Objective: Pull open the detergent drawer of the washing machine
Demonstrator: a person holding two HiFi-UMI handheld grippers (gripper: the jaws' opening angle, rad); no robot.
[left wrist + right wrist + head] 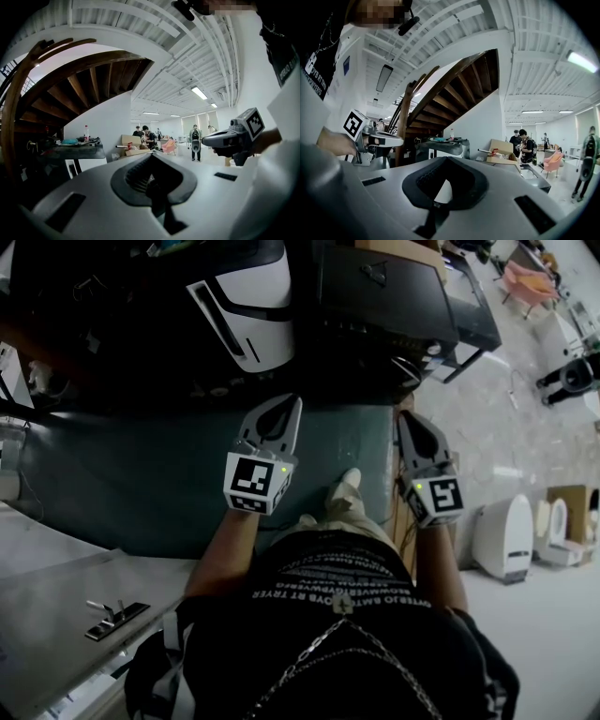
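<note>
Both the left tool [291, 409] and the right tool [407, 420] were closed on nothing, held side by side. Ahead, well apart, stood a white appliance [255, 315], probably the washing machine, nearer the left tool; its detergent drawer could not be made out.

Left tool [294, 404] beside right tool [404, 416], apart
</note>
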